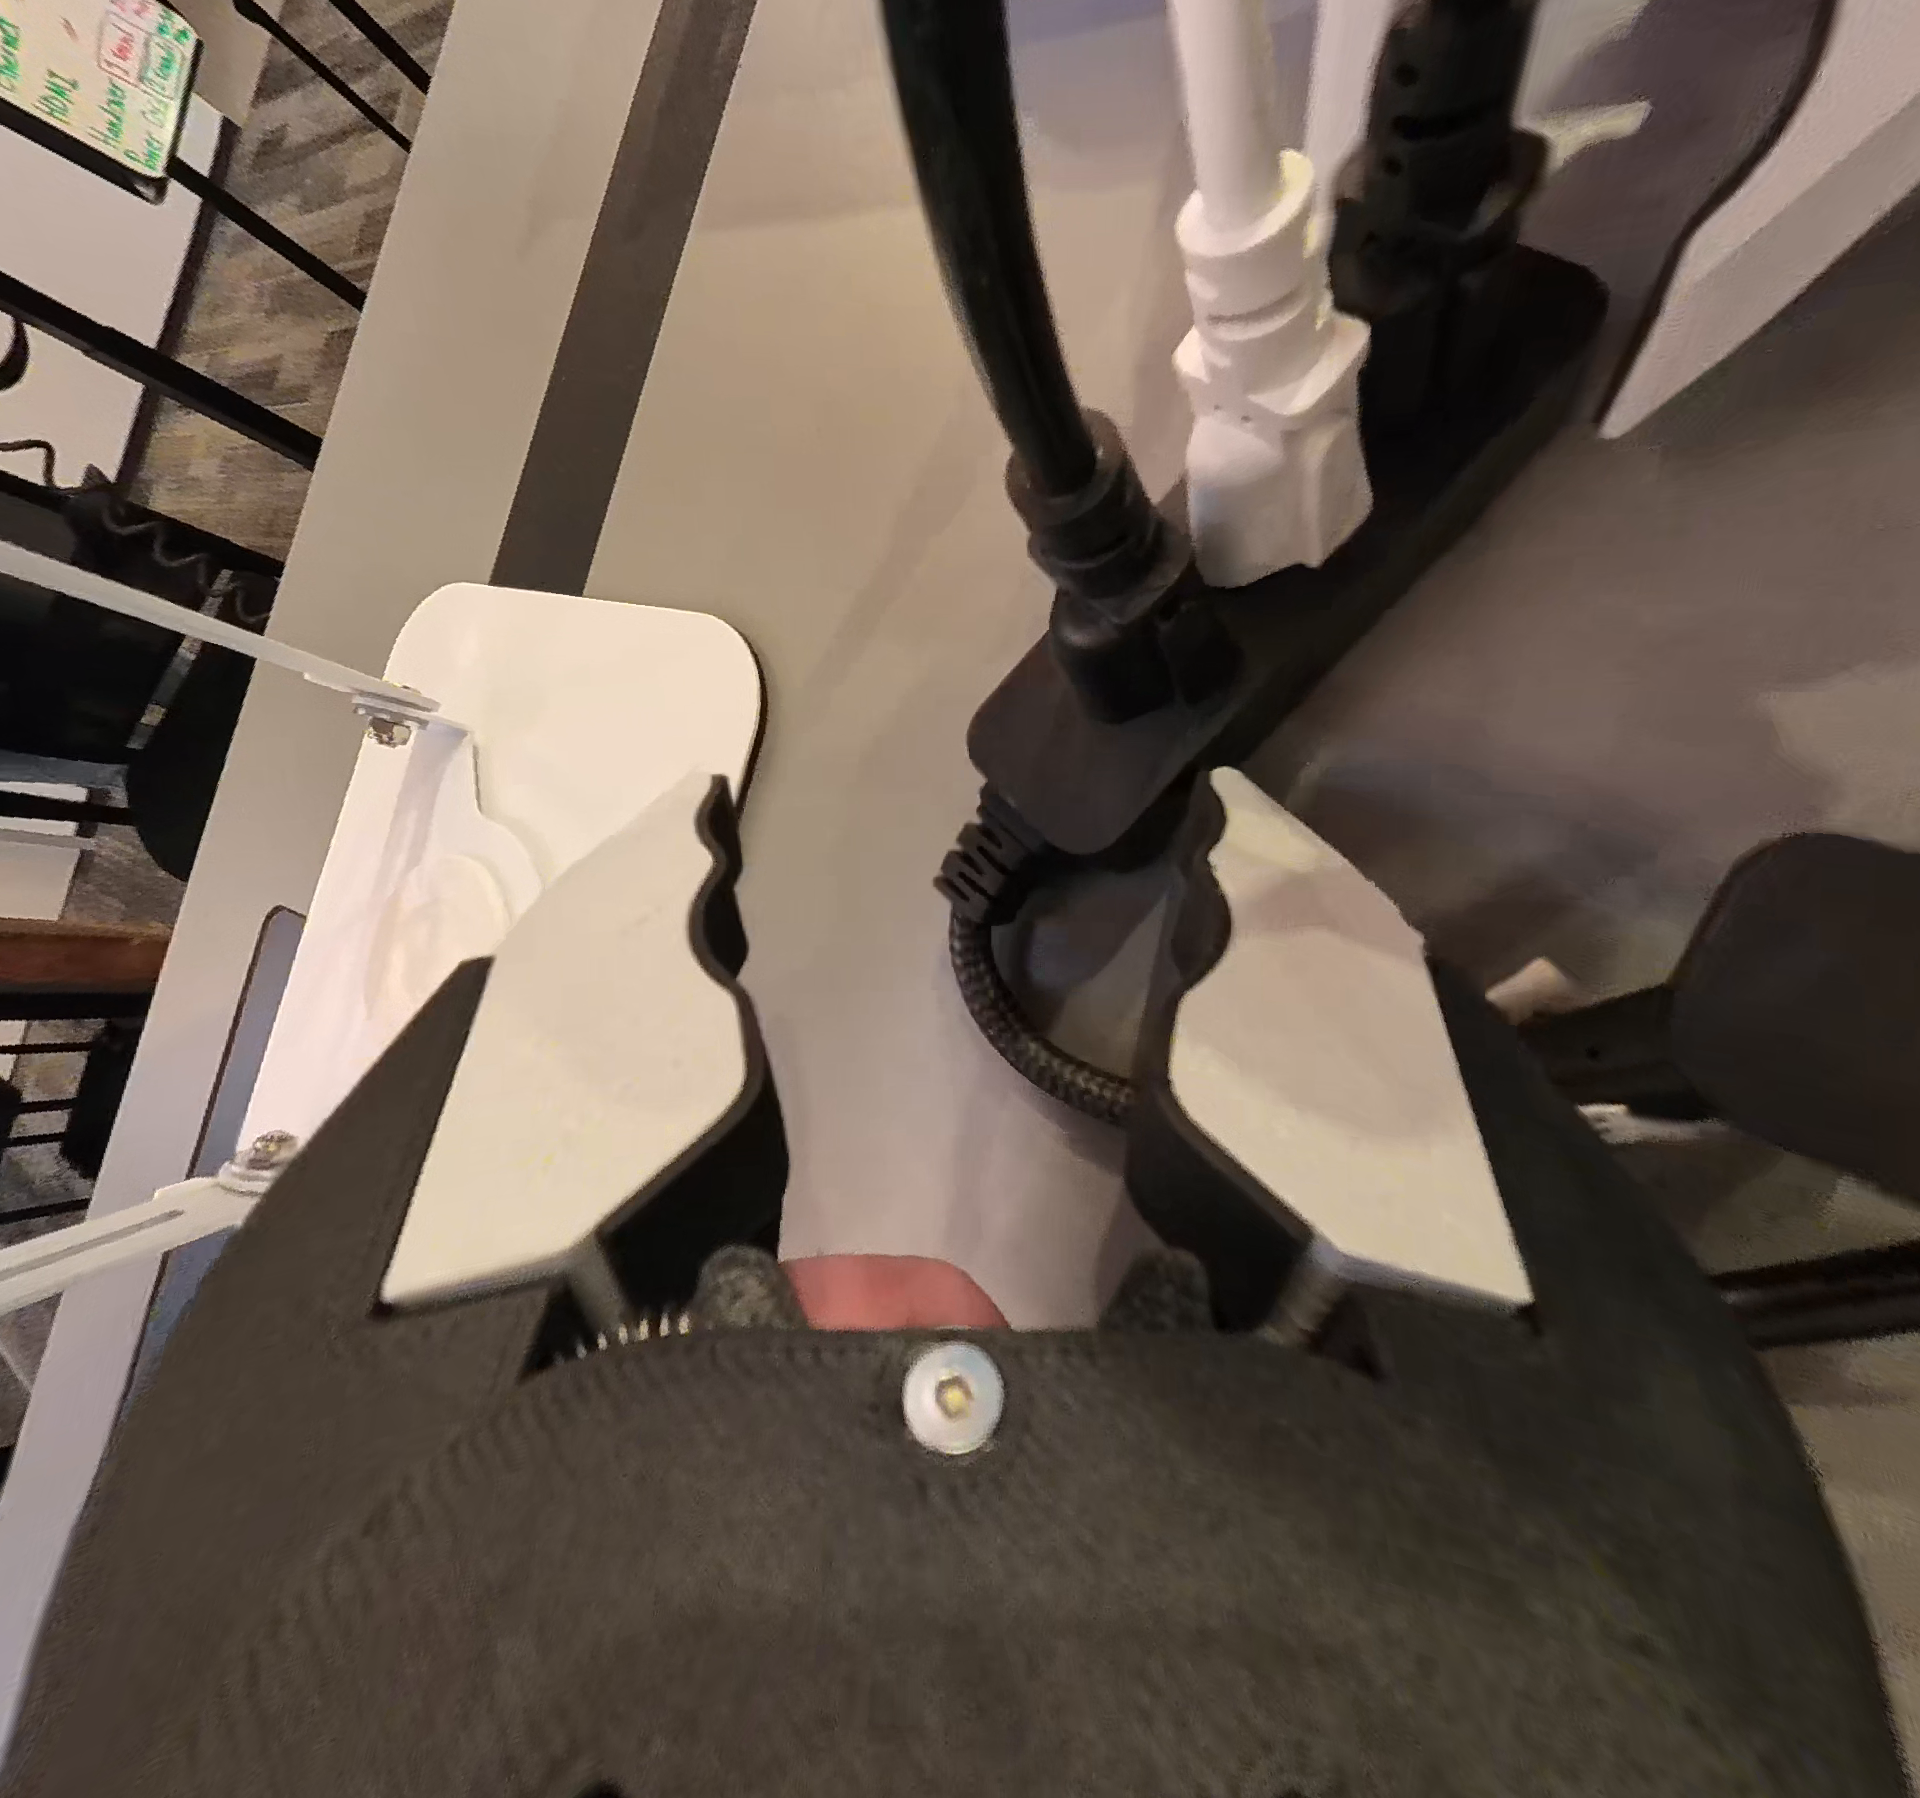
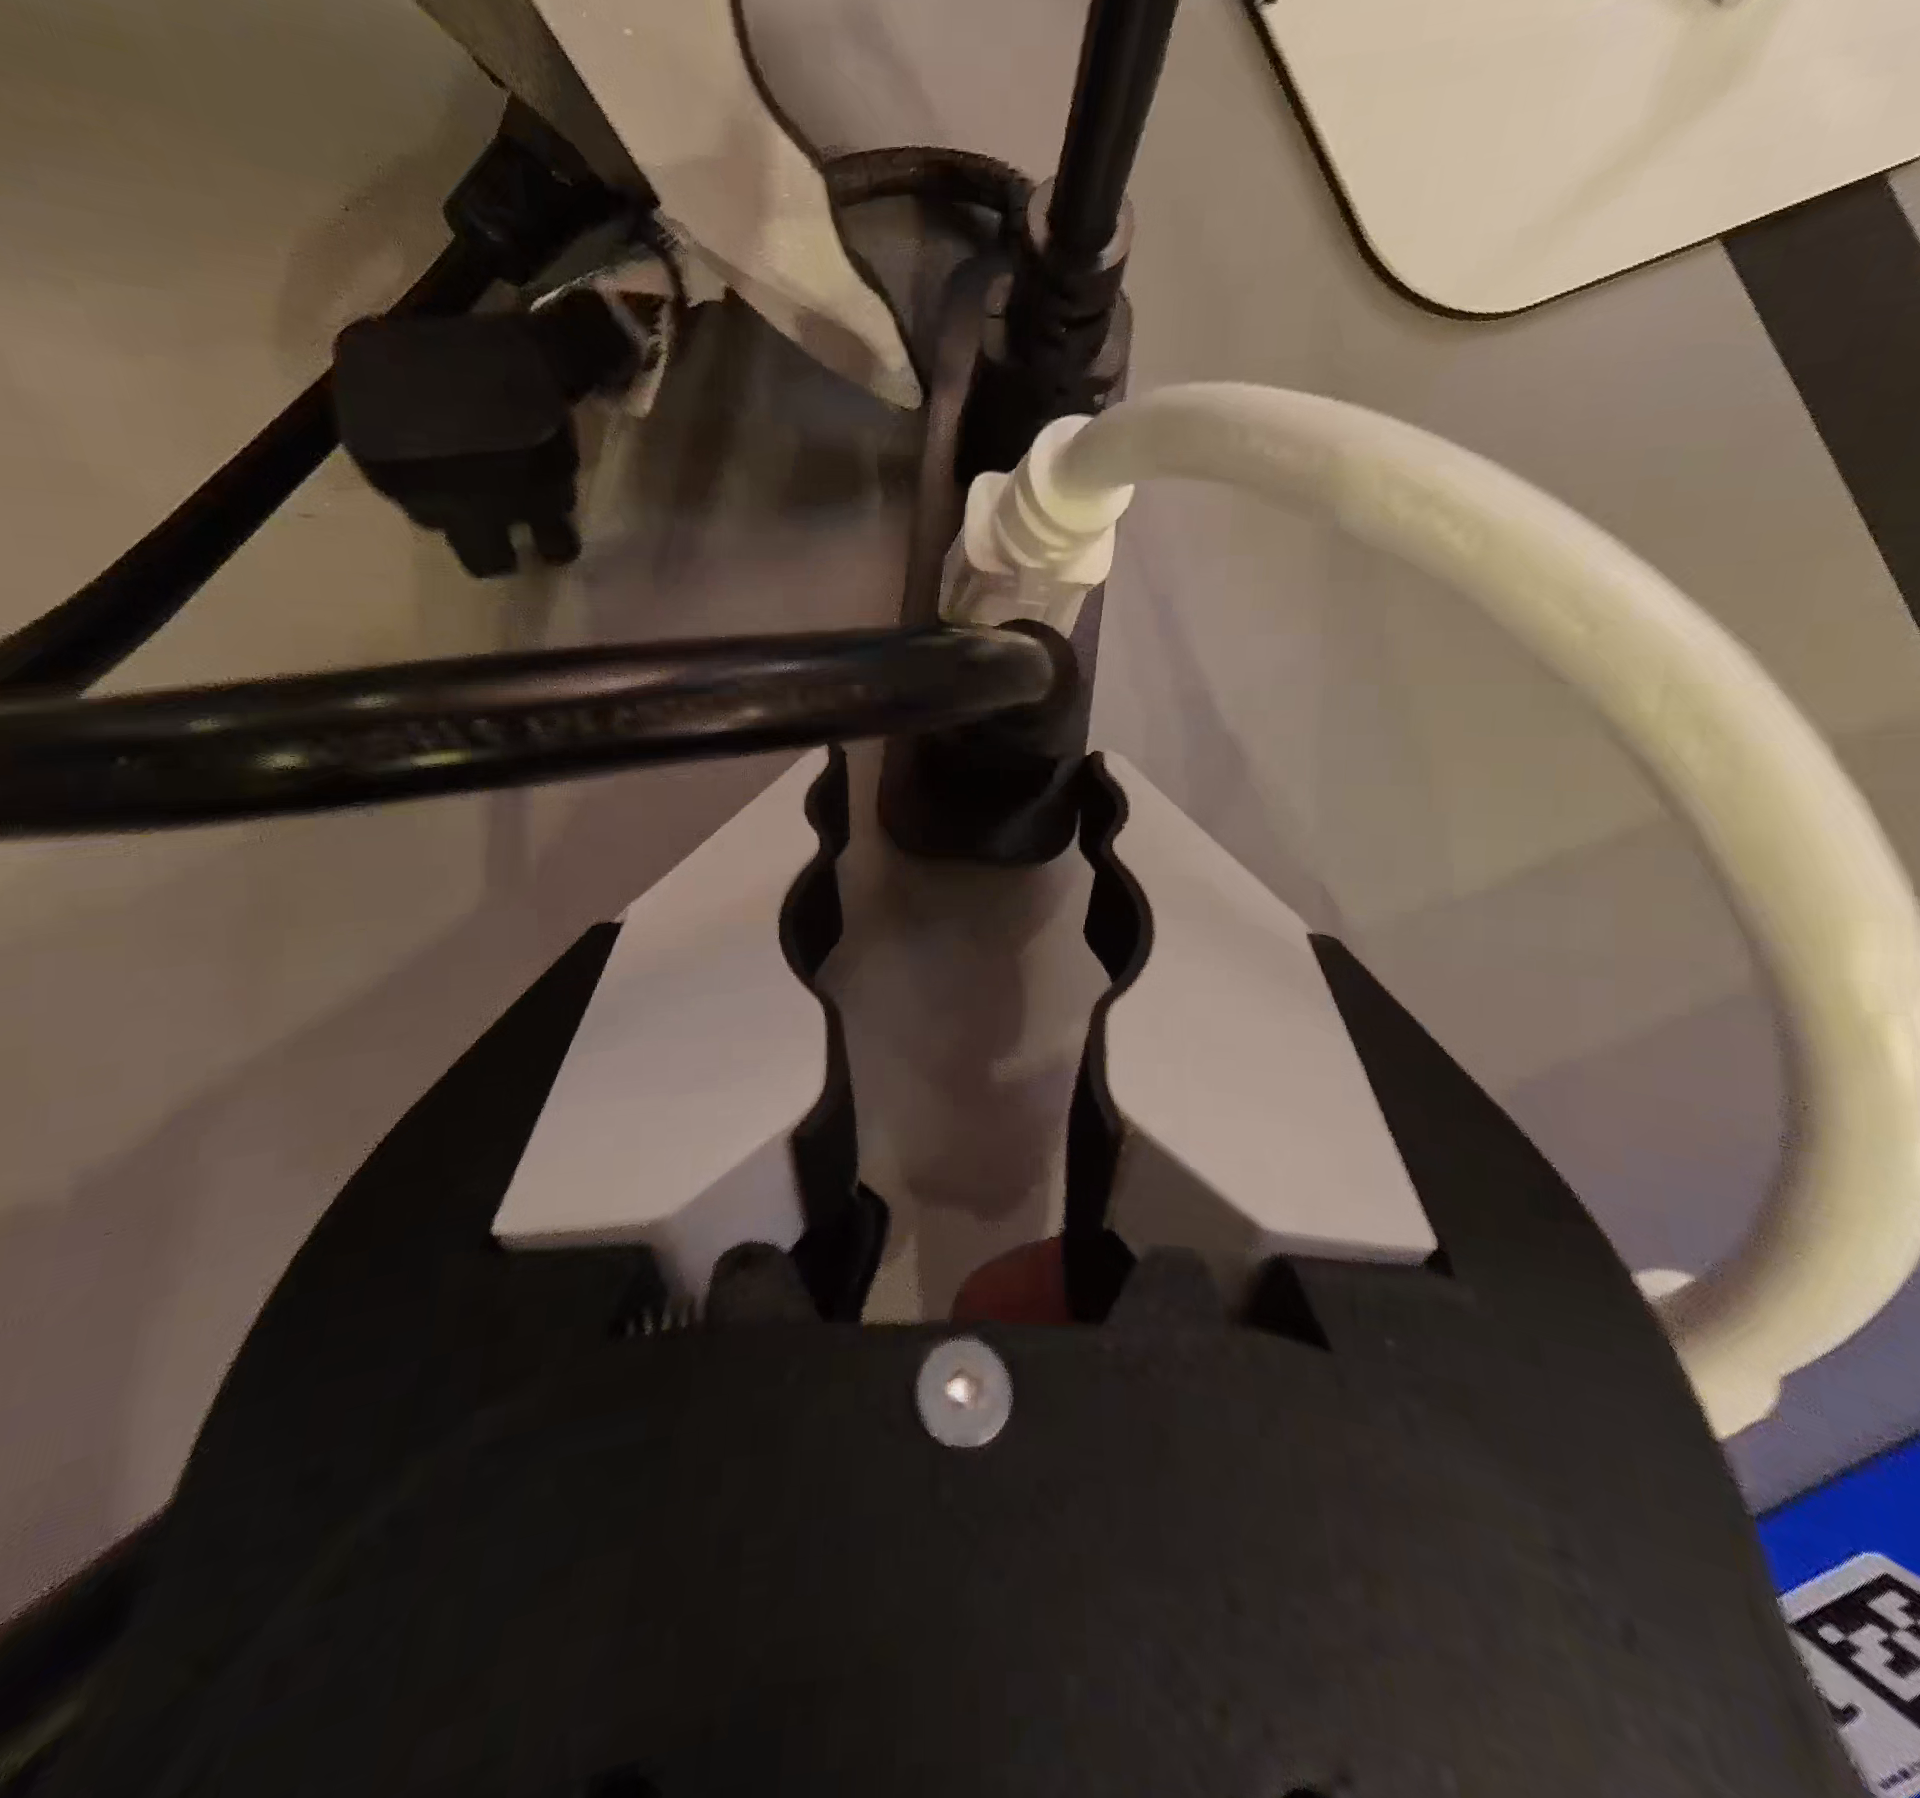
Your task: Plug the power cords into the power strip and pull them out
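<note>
Left wrist view: the left gripper (image 1: 971, 818) is spread wide and grasps nothing. Its right fingertip (image 1: 1205, 813) touches the near end of the long black plastic power strip (image 1: 1299, 605), which lies on the pale tabletop (image 1: 831, 398) and runs ahead and to the right. A thick black round power cord (image 1: 956, 190) is plugged into the nearest socket, a white moulded plug (image 1: 1273, 418) sits just beyond it, and a third black plug (image 1: 1423, 190) stands farther off. The strip's braided black lead (image 1: 1039, 1031) curls between the fingers. A white rounded plate (image 1: 582, 699) lies ahead on the left.

Right wrist view: the right gripper (image 2: 961, 803) is partly parted, its fingertips on either side of a black plug body (image 2: 961, 813); whether they clench it I cannot tell. Its black cable (image 2: 468, 709) sweeps left, and just beyond, the white plug (image 2: 1023, 553) feeds a thick white cord (image 2: 1558, 626) arcing right. A loose black plug (image 2: 457, 439) lies ahead on the left
</note>
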